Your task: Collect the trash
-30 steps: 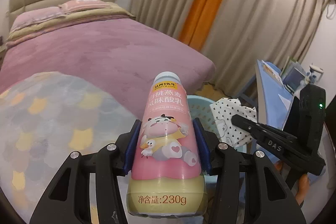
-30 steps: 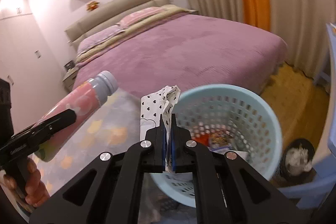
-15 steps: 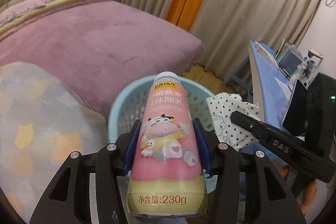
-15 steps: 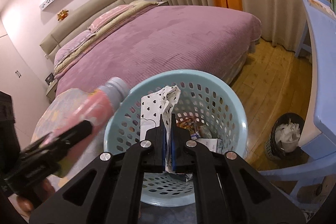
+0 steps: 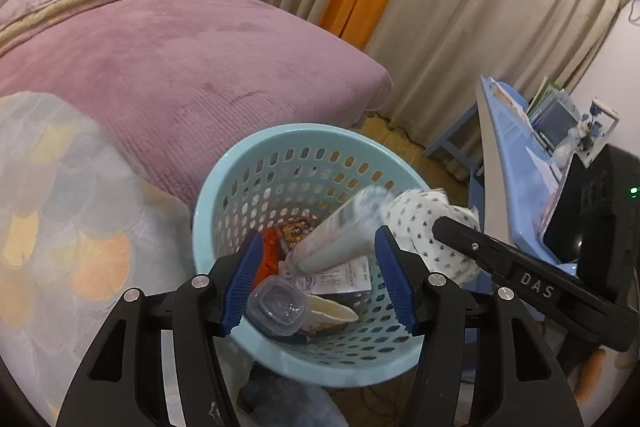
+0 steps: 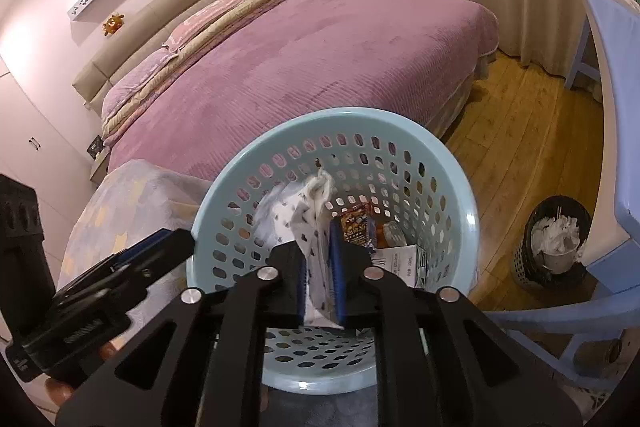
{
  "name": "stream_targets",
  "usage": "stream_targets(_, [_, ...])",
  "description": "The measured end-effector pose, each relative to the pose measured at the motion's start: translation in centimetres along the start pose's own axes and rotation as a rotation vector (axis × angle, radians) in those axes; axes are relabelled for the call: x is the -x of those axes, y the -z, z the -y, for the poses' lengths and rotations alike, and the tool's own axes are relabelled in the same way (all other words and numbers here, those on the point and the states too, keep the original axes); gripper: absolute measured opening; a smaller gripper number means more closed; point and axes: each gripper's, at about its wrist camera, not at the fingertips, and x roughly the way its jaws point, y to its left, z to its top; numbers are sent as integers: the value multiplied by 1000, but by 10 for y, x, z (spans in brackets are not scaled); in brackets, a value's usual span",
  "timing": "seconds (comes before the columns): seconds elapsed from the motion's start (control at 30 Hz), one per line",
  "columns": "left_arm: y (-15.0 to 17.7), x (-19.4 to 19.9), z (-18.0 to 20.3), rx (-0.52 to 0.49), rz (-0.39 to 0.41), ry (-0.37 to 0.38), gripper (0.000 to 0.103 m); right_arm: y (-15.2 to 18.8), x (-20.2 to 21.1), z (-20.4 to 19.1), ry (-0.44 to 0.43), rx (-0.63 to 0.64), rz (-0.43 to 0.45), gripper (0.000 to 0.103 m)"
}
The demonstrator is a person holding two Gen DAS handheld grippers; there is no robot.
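A light blue perforated basket [image 5: 224, 179] [image 6: 460, 179] sits below both grippers. My left gripper [image 5: 318, 235] hangs over it with its jaws opening. The pink yoghurt bottle [image 5: 336, 239], blurred, has left the blue pads [image 5: 244, 283] and tips into the basket. My right gripper [image 6: 316, 243] is opening too. The white polka-dot wrapper [image 6: 316, 267] [image 5: 424, 223] hangs loose between its pads, over the basket. Wrappers, a clear cup [image 5: 276, 307] and a white carton [image 6: 400, 259] lie inside.
A purple bed [image 6: 320, 67] stands behind the basket, and a pastel blanket [image 5: 60, 207] lies to its left. A blue table [image 5: 512, 147] stands on the right. A small black bin [image 6: 556, 243] with tissues stands on the wooden floor [image 6: 520, 115].
Both grippers sank over the basket. The left jaws parted and the bottle dropped out of them, tipping sideways. The right jaws parted around the polka-dot wrapper.
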Motion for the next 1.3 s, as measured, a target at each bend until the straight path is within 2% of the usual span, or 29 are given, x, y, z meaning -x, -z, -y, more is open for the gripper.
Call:
stream_targets(0.23, [13,22,-10,8,30,-3,58,4,7,-13,0,15,18,29])
stream_targets(0.57, [27,69,-32,44,118,-54,65,13,20,-35,-16,68,36,35])
stream_targets(0.63, [32,80,-35,48,146,-81,69,15,24,-40,-20,83,44,38])
stream_targets(0.7, [38,91,-38,46,179,-129,79,19,31,-47,-22,106,66,45])
stream_targets(0.73, [41,95,-41,46,192,-149,80,21,34,-47,-22,113,75,50])
stream_targets(0.83, [50,108,-50,49,227,-210,82,29,42,-55,-24,138,104,54])
stream_targets(1.07, [70,118,-58,-1,320,-384,86,48,51,-69,-20,155,179,57])
stream_targets(1.17, [75,123,-62,-17,360,-388,87,60,61,-79,36,189,263,57])
stream_targets(1.3, [82,128,-63,-26,429,-413,89,68,66,-91,76,228,317,60])
